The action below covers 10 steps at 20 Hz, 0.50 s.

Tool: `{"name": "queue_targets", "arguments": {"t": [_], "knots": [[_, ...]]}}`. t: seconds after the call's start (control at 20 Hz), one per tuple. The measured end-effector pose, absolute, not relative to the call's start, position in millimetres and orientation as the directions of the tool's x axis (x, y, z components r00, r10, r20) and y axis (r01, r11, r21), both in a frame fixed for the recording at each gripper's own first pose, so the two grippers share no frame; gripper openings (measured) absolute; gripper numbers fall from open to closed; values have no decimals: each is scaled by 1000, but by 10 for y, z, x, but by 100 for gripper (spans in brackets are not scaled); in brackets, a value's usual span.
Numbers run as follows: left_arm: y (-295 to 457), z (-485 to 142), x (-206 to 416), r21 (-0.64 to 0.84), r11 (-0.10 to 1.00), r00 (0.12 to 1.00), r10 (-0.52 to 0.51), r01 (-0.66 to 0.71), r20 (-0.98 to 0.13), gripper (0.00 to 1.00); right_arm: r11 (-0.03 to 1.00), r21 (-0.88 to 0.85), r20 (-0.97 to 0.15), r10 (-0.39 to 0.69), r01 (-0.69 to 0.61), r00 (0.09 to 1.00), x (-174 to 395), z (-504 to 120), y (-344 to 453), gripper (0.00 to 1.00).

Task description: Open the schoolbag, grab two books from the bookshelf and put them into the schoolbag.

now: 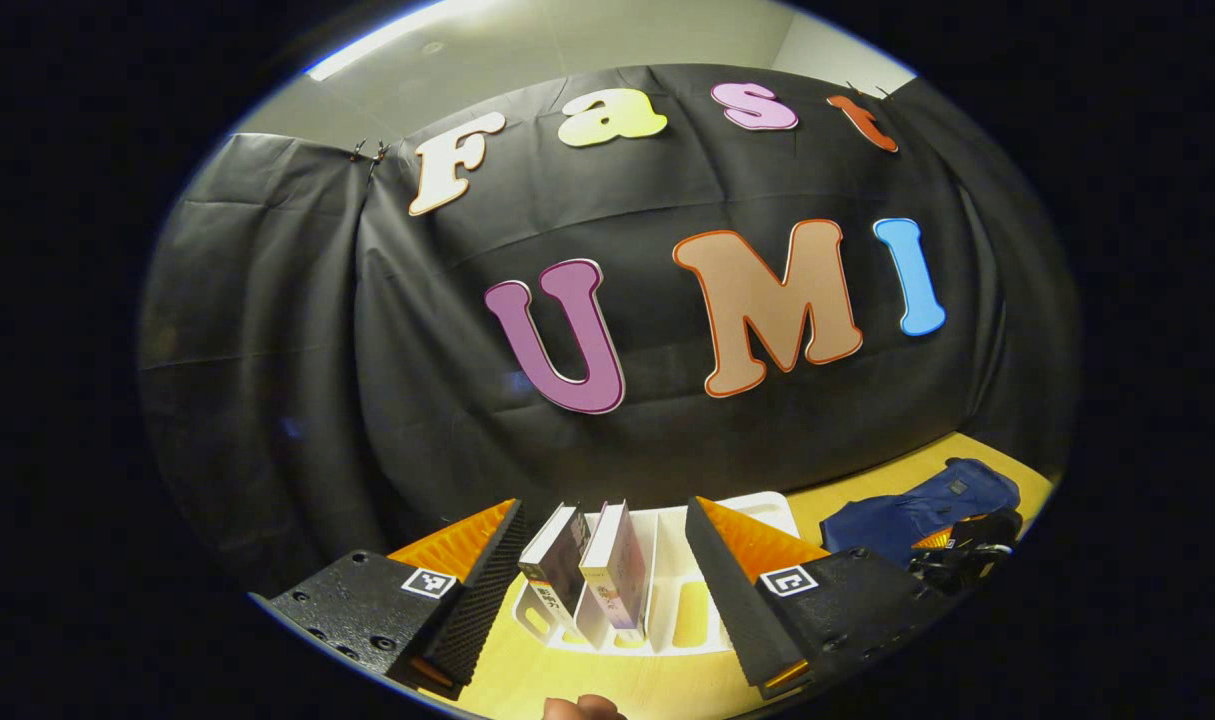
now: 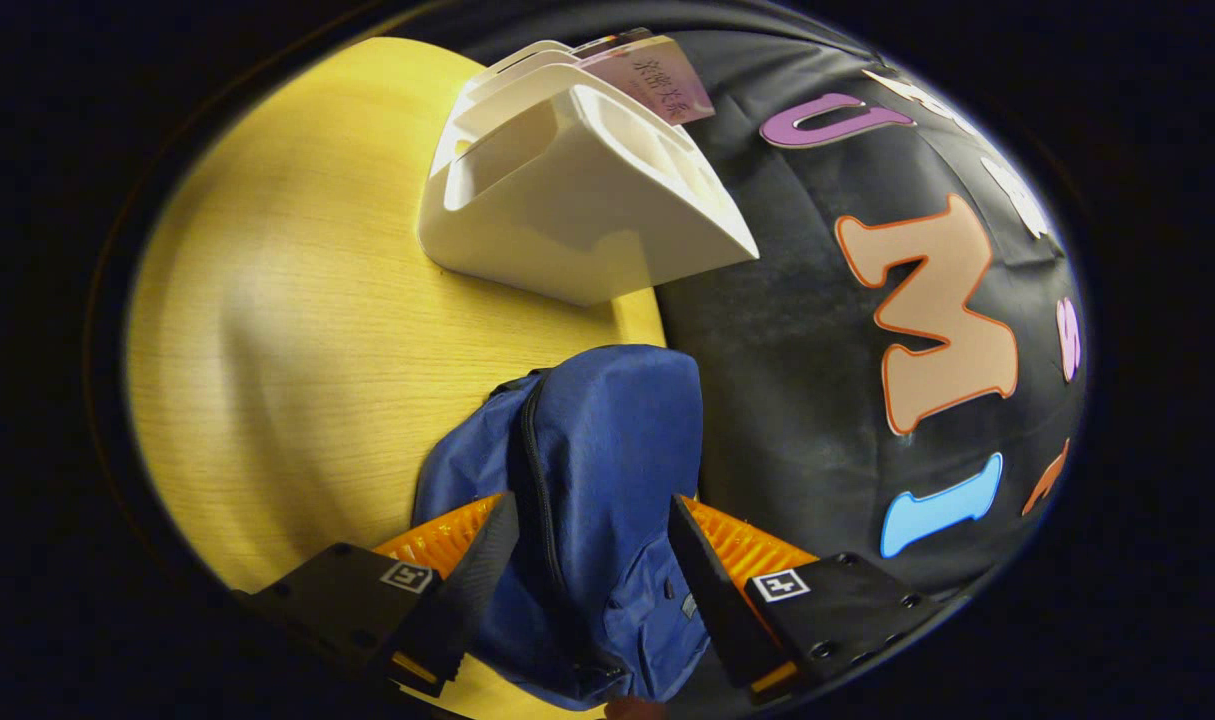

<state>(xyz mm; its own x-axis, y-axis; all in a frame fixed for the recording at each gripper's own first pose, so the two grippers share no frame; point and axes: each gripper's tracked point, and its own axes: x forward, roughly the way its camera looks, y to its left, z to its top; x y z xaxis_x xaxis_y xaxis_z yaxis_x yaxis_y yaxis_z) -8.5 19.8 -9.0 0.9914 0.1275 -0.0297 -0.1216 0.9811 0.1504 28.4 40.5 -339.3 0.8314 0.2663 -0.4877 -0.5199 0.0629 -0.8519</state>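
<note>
In the left gripper view, the left gripper (image 1: pixel 601 580) is held level and faces the white bookshelf (image 1: pixel 767 510) on the wooden table (image 1: pixel 647 690). Its fingers are spread wide, with the two upright books (image 1: pixel 587 570) framed between them but not touched. The books look stiff and light, with smooth covers that could slip; pinching one across its thickness near the top of the spine seems the safest hold. The blue schoolbag (image 1: pixel 917 510) lies off to the right on the table, with the other gripper at its near side.

In the right gripper view, the right gripper (image 2: pixel 592 565) is rolled sideways and points along the table at the schoolbag (image 2: pixel 607 440). Its fingers gape on either side of the bag, pressing nothing. The bag is soft, limp cloth; its dark zipper (image 2: pixel 539 470) looks closed, so the zipper pull is probably the place to grip. The bookshelf (image 2: pixel 567 200) stands just beyond the bag.
</note>
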Motion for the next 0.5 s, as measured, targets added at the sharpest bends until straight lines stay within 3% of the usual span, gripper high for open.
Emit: {"name": "queue_targets", "arguments": {"t": [0.05,0.2,0.25,0.4,0.5], "knots": [[211,-77,-85,155,980,991,133,-128,-28,94,53,-854,-485,277,-517,829,317,-3407,446,98],[242,-104,-123,156,978,988,149,-141,-44,94,27,-859,-483,291,-512,826,430,-3432,527,97],[239,-110,-138,152,978,987,154,-145,-48,94,21,-859,-484,290,-511,826,472,-3442,552,87],[253,-124,-159,152,976,984,167,-156,-58,94,7,-820,-550,268,-572,791,521,-3619,556,82],[254,-122,-169,153,976,984,168,-158,-58,94,-7,-779,-608,253,-627,753,482,-3779,533,67]]}}
